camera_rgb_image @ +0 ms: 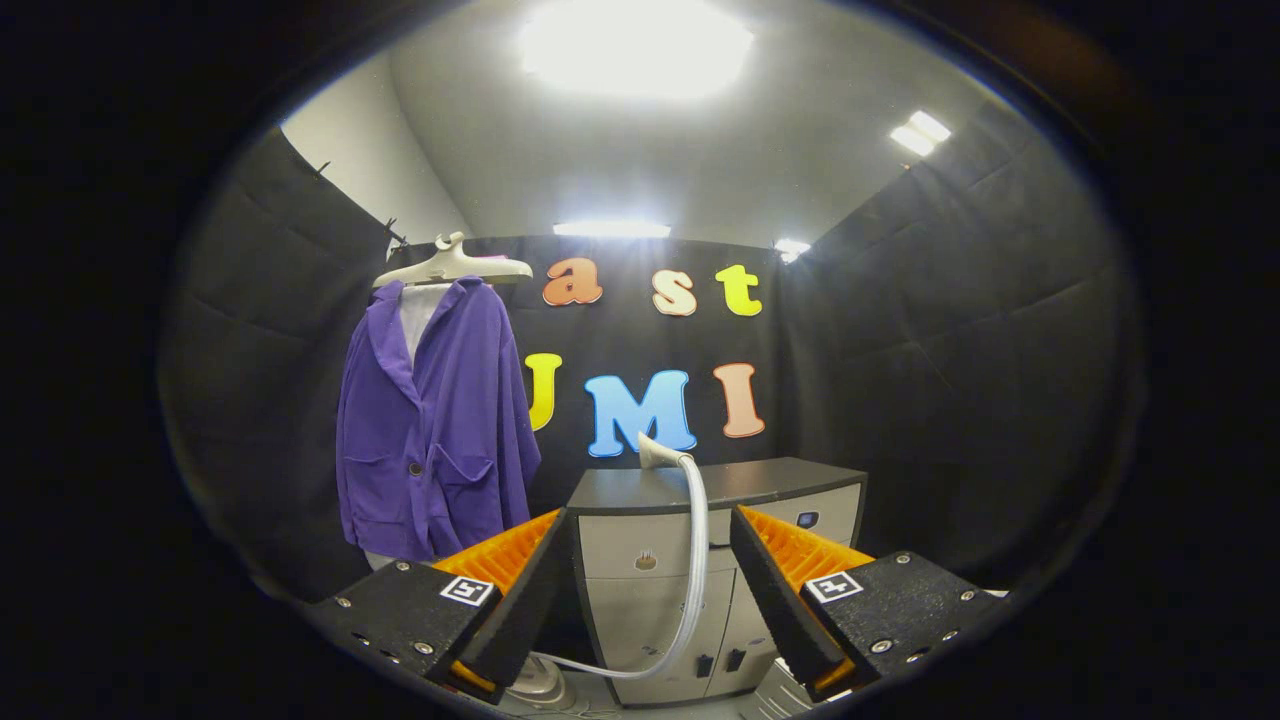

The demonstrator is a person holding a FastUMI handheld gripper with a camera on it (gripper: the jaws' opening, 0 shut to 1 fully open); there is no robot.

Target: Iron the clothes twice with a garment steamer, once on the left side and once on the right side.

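The tongs (648,560) stand spread wide, holding nothing. Beyond them the steamer head (657,452) rests on the cabinet (720,482) top, nozzle pointing left toward the purple jacket (432,420), which hangs lengthwise down from a hanger (452,265). Its hose (697,560) drops down between the fingers.

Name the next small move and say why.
Probably move straight ahead toward the steamer head resting on the grey cabinet. The gripper is open and holds nothing, the head lies beyond its fingers, and the purple jacket hangs untouched beside the cabinet.
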